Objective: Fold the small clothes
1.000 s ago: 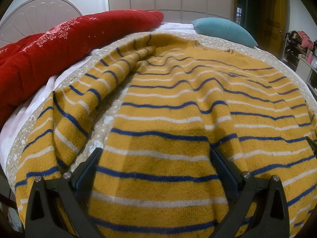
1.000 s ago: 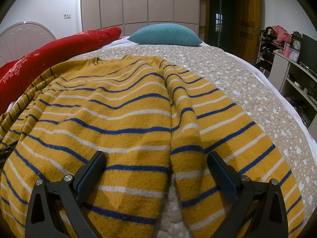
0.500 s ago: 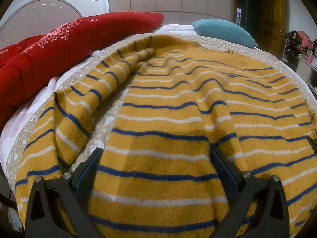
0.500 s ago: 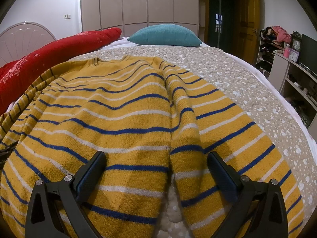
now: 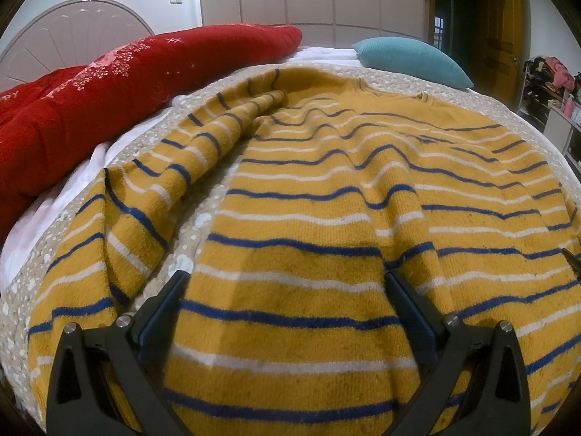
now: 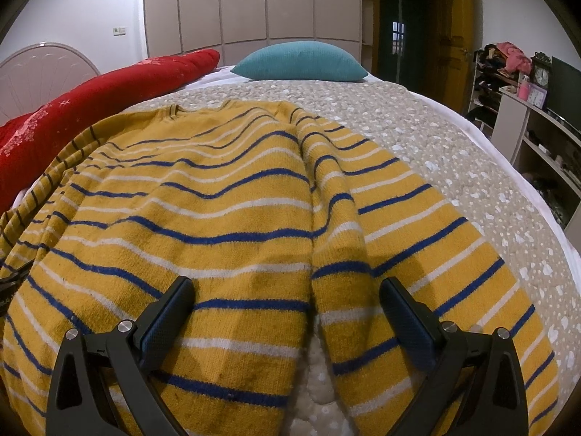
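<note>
A yellow sweater [image 5: 326, 196] with blue and white stripes lies spread on the bed, neck end away from me. Its left sleeve [image 5: 145, 203] is bunched beside the body in the left wrist view. In the right wrist view the sweater [image 6: 203, 210] shows its right sleeve [image 6: 410, 239] lying alongside the body. My left gripper [image 5: 285, 283] stands open just above the lower left part of the body, nothing between its fingers. My right gripper [image 6: 285, 290] is open too, over the gap between body and right sleeve.
The bed has a beige spotted cover [image 6: 454, 152]. A red quilt [image 5: 109, 83] lies along the left side and a teal pillow [image 6: 301, 61] at the far end. Shelves with clutter [image 6: 537, 116] stand to the right, wardrobes and a door behind.
Almost nothing has changed. Both grippers stay open over the sweater; the left view has shifted very slightly, and the sweater lies as before.
</note>
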A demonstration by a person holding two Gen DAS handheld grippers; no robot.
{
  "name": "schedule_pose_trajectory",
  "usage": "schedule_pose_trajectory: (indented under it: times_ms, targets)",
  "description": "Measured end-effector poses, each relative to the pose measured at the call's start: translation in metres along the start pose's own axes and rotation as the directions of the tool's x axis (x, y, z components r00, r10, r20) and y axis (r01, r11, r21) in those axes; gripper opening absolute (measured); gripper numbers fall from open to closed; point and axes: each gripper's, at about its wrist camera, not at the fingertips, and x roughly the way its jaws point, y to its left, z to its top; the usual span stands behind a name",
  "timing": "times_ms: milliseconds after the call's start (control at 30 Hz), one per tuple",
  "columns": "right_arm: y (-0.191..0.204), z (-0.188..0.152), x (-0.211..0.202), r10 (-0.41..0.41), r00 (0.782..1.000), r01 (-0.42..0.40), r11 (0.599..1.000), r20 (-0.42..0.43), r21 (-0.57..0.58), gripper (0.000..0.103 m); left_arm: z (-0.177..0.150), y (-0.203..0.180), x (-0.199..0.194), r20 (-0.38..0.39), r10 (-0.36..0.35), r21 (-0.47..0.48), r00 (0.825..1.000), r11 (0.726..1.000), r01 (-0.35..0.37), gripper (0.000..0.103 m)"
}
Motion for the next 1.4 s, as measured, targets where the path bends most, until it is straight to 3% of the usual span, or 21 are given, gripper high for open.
schedule_pose_trajectory:
  times_ms: [333, 500, 633, 767, 833, 933, 1000, 1133, 1167, 1233, 1267, 1300, 1400]
  targets:
    - [0.000, -0.001, -0.002, 0.003, 1.000, -0.003, 1.000, 0.013, -0.005, 0.103, -0.001, -0.001, -0.001, 0.011, 0.010, 0.003, 1.000, 1.000, -0.010, 0.103]
    - [-0.001, 0.002, -0.002, 0.027, 0.999, -0.027, 1.000, -0.036, 0.006, 0.103, -0.001, -0.002, -0.003, 0.021, 0.022, 0.009, 1.000, 1.000, -0.022, 0.103]
    - [-0.009, 0.020, -0.008, 0.087, 0.991, -0.086, 0.996, -0.107, 0.007, 0.102, -0.002, -0.001, -0.003, 0.020, 0.011, 0.003, 1.000, 1.000, -0.011, 0.103]
    - [-0.040, 0.052, -0.026, 0.180, 0.983, -0.177, 0.981, -0.024, 0.081, 0.102, -0.002, -0.001, -0.004, 0.025, 0.012, 0.003, 1.000, 1.000, -0.012, 0.103]
    - [-0.061, 0.074, -0.023, 0.174, 0.985, -0.171, 0.978, -0.012, 0.120, 0.102, -0.003, -0.001, -0.004, 0.031, 0.013, 0.003, 0.999, 1.000, -0.013, 0.103]
    - [-0.086, 0.104, 0.005, 0.080, 0.995, -0.072, 0.990, -0.061, 0.123, 0.101, -0.004, -0.001, -0.005, 0.038, 0.011, 0.001, 0.999, 1.000, -0.011, 0.103]
    - [-0.100, 0.119, 0.039, 0.007, 0.988, 0.010, 0.994, -0.152, 0.111, 0.094, -0.004, -0.001, -0.005, 0.042, 0.008, -0.002, 0.999, 1.000, -0.008, 0.103]
    - [-0.115, 0.126, 0.095, 0.073, 0.951, -0.018, 0.983, -0.301, 0.182, 0.089, -0.005, -0.001, -0.006, 0.041, 0.003, -0.006, 0.999, 1.000, -0.003, 0.103]
    - [-0.112, 0.128, 0.102, 0.054, 0.949, -0.002, 0.986, -0.310, 0.168, 0.085, -0.005, -0.001, -0.006, 0.040, 0.002, -0.007, 0.999, 1.000, -0.002, 0.103]
    - [-0.099, 0.136, 0.102, 0.049, 0.952, -0.016, 0.994, -0.302, 0.109, 0.057, -0.005, -0.001, -0.006, 0.040, -0.003, -0.008, 0.999, 1.000, 0.003, 0.103]
    - [-0.092, 0.140, 0.100, 0.066, 0.951, -0.041, 0.995, -0.302, 0.087, 0.028, -0.005, 0.000, -0.006, 0.038, -0.007, -0.009, 0.999, 1.000, 0.007, 0.103]
    - [-0.085, 0.143, 0.097, 0.099, 0.948, -0.081, 0.994, -0.302, 0.070, 0.007, -0.005, 0.000, -0.007, 0.036, -0.011, -0.010, 0.999, 1.000, 0.011, 0.103]
    - [-0.067, 0.149, 0.088, 0.070, 0.958, -0.081, 0.996, -0.277, -0.026, 0.007, -0.004, 0.002, -0.011, 0.020, -0.016, -0.020, 1.000, 1.000, 0.017, 0.103]
